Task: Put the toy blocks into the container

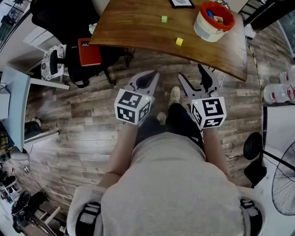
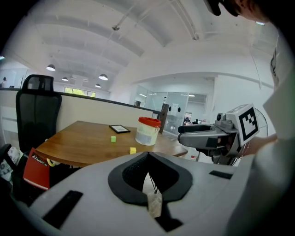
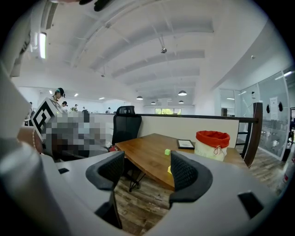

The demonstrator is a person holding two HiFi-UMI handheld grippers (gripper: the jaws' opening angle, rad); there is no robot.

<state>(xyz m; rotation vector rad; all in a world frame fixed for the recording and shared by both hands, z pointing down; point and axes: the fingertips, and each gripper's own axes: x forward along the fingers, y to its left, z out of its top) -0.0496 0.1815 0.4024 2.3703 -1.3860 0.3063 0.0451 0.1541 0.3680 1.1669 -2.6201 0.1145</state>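
Observation:
A green block point(image 1: 164, 19) and a yellow block point(image 1: 179, 41) lie apart on the wooden table point(image 1: 133, 23). The white container point(image 1: 213, 20) with a red rim stands at the table's right end and has some blocks inside. Both grippers hang over the floor, short of the table's near edge. My left gripper point(image 1: 148, 78) is shut with nothing in it, its jaws meeting point(image 2: 147, 156). My right gripper point(image 1: 190, 72) is open and empty point(image 3: 146, 168). In the right gripper view the green block point(image 3: 167, 151) shows between the jaws, and the right jaw partly hides the yellow block point(image 3: 169, 169).
A black office chair point(image 1: 69, 18) and a red bag point(image 1: 90, 51) stand left of the table. A flat dark frame point(image 1: 181, 3) lies at the table's far edge. A floor fan point(image 1: 283, 184) stands at the right. The person's shoes point(image 1: 174, 94) are on the plank floor.

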